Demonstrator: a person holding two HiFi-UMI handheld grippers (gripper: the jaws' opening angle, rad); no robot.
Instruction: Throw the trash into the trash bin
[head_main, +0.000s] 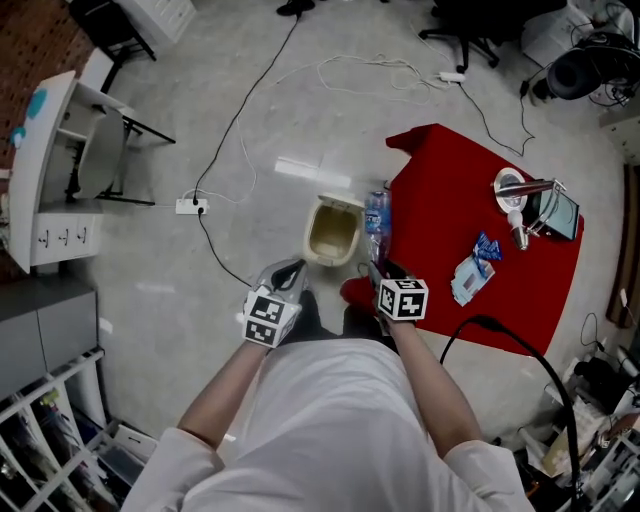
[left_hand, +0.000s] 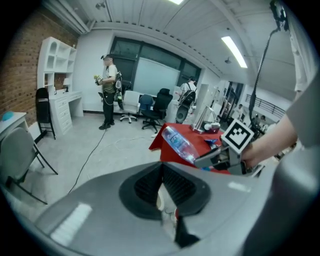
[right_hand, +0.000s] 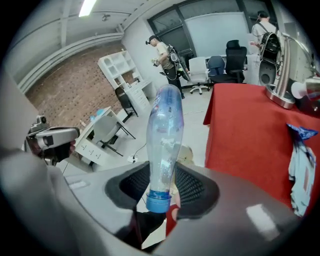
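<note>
- Currently, in the head view, the right gripper (head_main: 375, 268) holds a plastic bottle (head_main: 376, 222) just off the edge of the red table (head_main: 450, 190) that faces the trash bin (head_main: 333, 232). The bin stands open on the floor, and blue wrappers (head_main: 472, 275) lie on the tabletop.
- Left gripper view: the left gripper (left_hand: 161, 167) has its pads pressed together on nothing.
- Right gripper view: the jaws pinch the bottle (right_hand: 164, 135) at its blue-capped neck. This looks like the carry-to-bin step. Next, the bottle should be brought over the bin's mouth and the jaws spread.

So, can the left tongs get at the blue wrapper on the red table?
Probably not directly: the right tongs, holding the clear plastic bottle, stand between the left tongs and the blue wrapper.
</note>
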